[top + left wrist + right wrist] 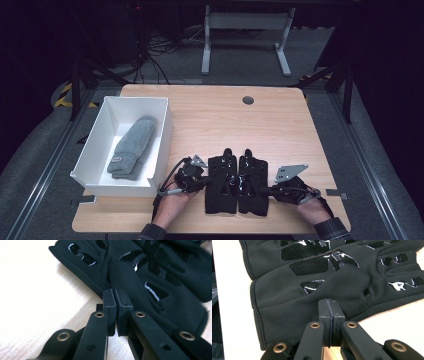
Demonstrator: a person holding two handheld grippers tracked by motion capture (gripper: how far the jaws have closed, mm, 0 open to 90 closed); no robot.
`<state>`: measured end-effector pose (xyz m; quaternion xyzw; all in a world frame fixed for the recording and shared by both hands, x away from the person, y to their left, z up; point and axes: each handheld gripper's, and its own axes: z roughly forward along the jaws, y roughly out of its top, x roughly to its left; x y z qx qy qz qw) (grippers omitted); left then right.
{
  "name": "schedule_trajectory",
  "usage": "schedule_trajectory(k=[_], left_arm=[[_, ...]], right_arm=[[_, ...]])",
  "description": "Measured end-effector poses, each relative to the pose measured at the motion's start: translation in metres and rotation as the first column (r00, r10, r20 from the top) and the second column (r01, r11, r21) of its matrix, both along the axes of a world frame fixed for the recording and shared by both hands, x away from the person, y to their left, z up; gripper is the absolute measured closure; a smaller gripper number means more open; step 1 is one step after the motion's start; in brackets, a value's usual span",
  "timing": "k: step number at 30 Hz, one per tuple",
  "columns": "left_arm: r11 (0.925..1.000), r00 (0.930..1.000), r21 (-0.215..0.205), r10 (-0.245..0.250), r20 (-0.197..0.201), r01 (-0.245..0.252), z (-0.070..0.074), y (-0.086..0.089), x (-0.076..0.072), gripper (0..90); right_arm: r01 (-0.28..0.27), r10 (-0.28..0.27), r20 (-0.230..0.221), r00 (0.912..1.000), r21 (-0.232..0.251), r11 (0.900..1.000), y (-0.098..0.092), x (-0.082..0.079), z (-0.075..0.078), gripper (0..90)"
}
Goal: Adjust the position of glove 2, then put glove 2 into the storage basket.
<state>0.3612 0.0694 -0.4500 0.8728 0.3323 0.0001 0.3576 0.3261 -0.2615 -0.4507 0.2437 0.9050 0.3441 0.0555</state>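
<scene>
While resting on the light wooden table (210,120), the pair of black fabric gloves with glossy patches (236,182) lies between both grippers; left gripper (115,293) pinches its edge; right gripper (329,302) likewise pinches fabric.

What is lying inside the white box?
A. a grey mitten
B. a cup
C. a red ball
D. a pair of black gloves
A, because a grey mitten lies in the white box at the left of the table, while the black gloves lie outside it on the wood.
</scene>
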Motion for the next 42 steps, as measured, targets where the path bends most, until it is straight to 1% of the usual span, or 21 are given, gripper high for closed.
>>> schedule_trajectory(k=[2,4,5,8,10,12,16,22,26,30,34,38,42], left_arm=[[0.9997,1.0,-0.022,0.008,-0.001,-0.008,0.004,0.003,0.002,89.0],[0.9985,0.9999,-0.053,0.013,-0.006,-0.014,0.009,0.007,0.004,89.2],[0.9981,0.9999,-0.06,0.011,-0.009,-0.012,0.011,0.008,0.005,89.2],[0.9945,0.9996,-0.105,0.0,-0.027,-0.003,0.015,0.012,0.007,89.2],[0.9944,0.9998,-0.106,0.001,-0.019,-0.003,0.019,0.011,0.006,89.3],[0.9922,1.0,-0.124,0.007,-0.004,-0.007,0.026,0.012,0.005,89.3],[0.99,0.9997,-0.14,0.018,0.018,-0.015,0.036,0.01,0.007,89.3],[0.9864,0.9991,-0.164,0.011,0.04,-0.004,0.048,0.003,0.01,89.4],[0.9852,0.9986,-0.171,0.001,0.053,0.008,0.054,0.0,0.013,89.5],[0.9834,0.9977,-0.18,-0.011,0.067,0.023,0.058,-0.003,0.015,89.6],[0.9824,0.9973,-0.184,-0.018,0.072,0.031,0.061,-0.007,0.017,89.6],[0.9818,0.9967,-0.186,-0.027,0.076,0.041,0.064,-0.011,0.018,89.7],[0.9794,0.9964,-0.196,-0.036,0.076,0.051,0.064,-0.014,0.017,89.7]], right_arm=[[-0.002,0.002,0.002,1.0,0.004,1.0,0.001,0.001,-0.001,90.0],[-0.002,0.002,-0.004,1.0,0.013,1.0,0.003,0.002,-0.001,90.0],[-0.003,0.003,-0.009,1.0,0.017,1.0,0.004,0.002,-0.001,90.0],[-0.013,0.013,-0.006,0.9999,0.018,1.0,0.009,0.003,-0.003,90.0],[-0.02,0.02,0.002,0.9998,0.019,1.0,0.013,0.003,-0.003,90.0],[-0.026,0.026,0.008,0.9996,0.018,1.0,0.017,0.003,-0.003,90.0],[-0.039,0.039,0.016,0.9991,0.018,0.999,0.024,0.005,-0.004,90.0],[-0.05,0.049,0.031,0.9983,0.01,0.999,0.035,0.008,-0.003,90.0],[-0.054,0.054,0.032,0.998,0.012,0.998,0.041,0.011,-0.004,90.0],[-0.051,0.05,0.03,0.9983,0.014,0.999,0.046,0.014,-0.005,90.0],[-0.055,0.054,0.03,0.9981,0.018,0.998,0.052,0.016,-0.006,90.0],[-0.062,0.061,0.037,0.9974,0.02,0.998,0.064,0.018,-0.006,90.0],[-0.066,0.065,0.043,0.997,0.024,0.998,0.072,0.019,-0.007,90.0]])
